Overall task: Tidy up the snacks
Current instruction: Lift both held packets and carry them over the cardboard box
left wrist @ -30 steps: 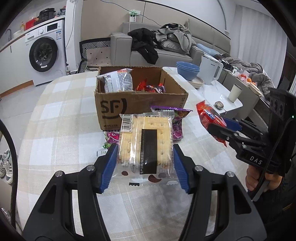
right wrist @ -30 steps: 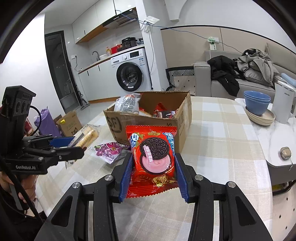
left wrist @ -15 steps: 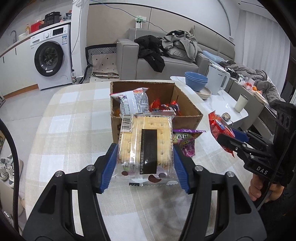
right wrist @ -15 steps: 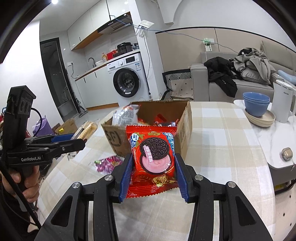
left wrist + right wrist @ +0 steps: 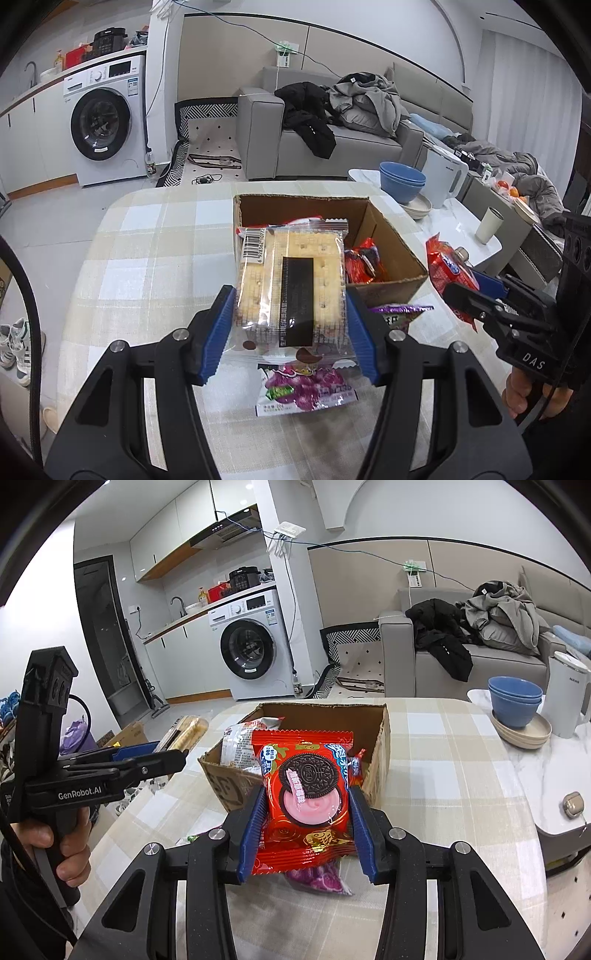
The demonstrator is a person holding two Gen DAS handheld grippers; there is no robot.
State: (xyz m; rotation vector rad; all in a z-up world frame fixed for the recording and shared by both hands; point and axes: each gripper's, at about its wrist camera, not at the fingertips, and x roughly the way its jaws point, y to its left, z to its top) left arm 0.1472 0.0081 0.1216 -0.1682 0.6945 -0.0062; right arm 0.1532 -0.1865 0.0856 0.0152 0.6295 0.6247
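Carried clamped cracker pack (image 5: pixel 291 280) and clamped Oreo packet (image 5: pixel 308 797) up nearer the far cardboard box (image 5: pixel 388 254), ready for dropping in.

The open brown cardboard box (image 5: pixel 388 236) is clear from above, though snack packets already fill its near and left part; its far right corner shows bare bottom. On the checked beige tablecloth (image 5: pixel 147 258) the wide left side lies free. Near the box, purple grape-print snack packets (image 5: pixel 306 387) clutter the cloth. To the right, stacked blue bowls (image 5: pixel 402 181) and a white kettle (image 5: pixel 443 177) crowd the marble side table (image 5: pixel 532 775).
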